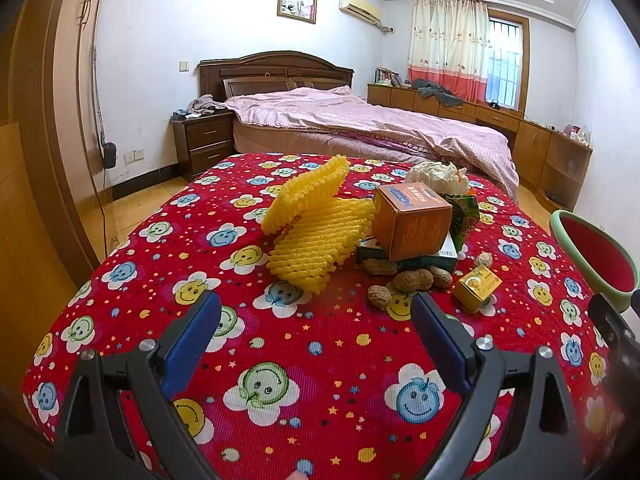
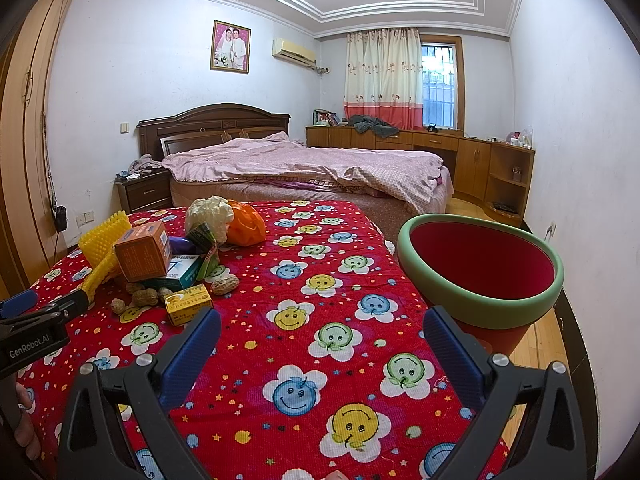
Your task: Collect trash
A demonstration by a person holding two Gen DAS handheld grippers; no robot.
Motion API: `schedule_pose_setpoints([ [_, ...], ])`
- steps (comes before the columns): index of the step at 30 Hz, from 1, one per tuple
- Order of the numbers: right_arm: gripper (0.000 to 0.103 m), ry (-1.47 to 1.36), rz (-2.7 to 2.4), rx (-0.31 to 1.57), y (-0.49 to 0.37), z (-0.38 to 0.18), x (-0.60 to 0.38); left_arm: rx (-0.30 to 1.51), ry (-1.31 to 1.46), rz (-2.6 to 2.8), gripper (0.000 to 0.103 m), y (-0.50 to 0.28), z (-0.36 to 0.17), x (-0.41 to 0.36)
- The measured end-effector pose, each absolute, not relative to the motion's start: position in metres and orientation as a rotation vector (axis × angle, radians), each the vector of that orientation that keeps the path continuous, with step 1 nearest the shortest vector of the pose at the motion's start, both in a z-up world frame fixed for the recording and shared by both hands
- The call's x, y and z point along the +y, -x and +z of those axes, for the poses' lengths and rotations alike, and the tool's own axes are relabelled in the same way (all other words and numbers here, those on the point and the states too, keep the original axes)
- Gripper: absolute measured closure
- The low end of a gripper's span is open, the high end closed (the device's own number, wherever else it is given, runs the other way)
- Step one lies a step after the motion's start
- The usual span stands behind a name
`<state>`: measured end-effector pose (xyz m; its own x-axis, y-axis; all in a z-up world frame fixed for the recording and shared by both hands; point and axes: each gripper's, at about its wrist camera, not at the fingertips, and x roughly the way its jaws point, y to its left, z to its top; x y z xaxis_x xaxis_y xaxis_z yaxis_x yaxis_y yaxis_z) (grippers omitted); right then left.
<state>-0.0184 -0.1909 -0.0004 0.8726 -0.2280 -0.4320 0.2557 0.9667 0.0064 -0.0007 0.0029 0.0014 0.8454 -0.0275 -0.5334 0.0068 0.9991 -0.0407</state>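
A pile of trash lies on the red smiley-patterned cloth [image 1: 320, 360]: yellow foam netting [image 1: 316, 224], an orange box [image 1: 412, 220] on a teal box [image 2: 176, 274], several peanuts [image 1: 412, 280], a small yellow box [image 1: 478, 286], a white crumpled bag [image 1: 436, 176] and an orange bag [image 2: 246, 222]. My left gripper [image 1: 316, 334] is open and empty, just short of the pile. My right gripper [image 2: 322, 344] is open and empty over bare cloth, right of the pile. The red bin with a green rim [image 2: 480, 268] stands at the table's right edge.
Behind the table is a bed with a pink quilt [image 1: 360, 120], a nightstand [image 1: 204, 140] to the left and low wooden cabinets [image 2: 460, 156] along the far right wall. A wardrobe [image 1: 48, 120] lines the left side.
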Motion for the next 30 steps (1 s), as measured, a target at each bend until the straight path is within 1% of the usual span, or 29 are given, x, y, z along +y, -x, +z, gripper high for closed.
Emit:
schedule_pose_setpoints([
  [24, 0.000, -0.063, -0.253, 0.445, 0.0177, -0.0007, -0.1910, 0.564, 0.040, -0.019, 0.008, 0.0007, 0.0012, 0.0029],
  [30, 0.000, -0.079, -0.237, 0.478, 0.0152, -0.0005, -0.1899, 0.585, 0.050, -0.035, 0.008, -0.0047, 0.0000, 0.0081],
])
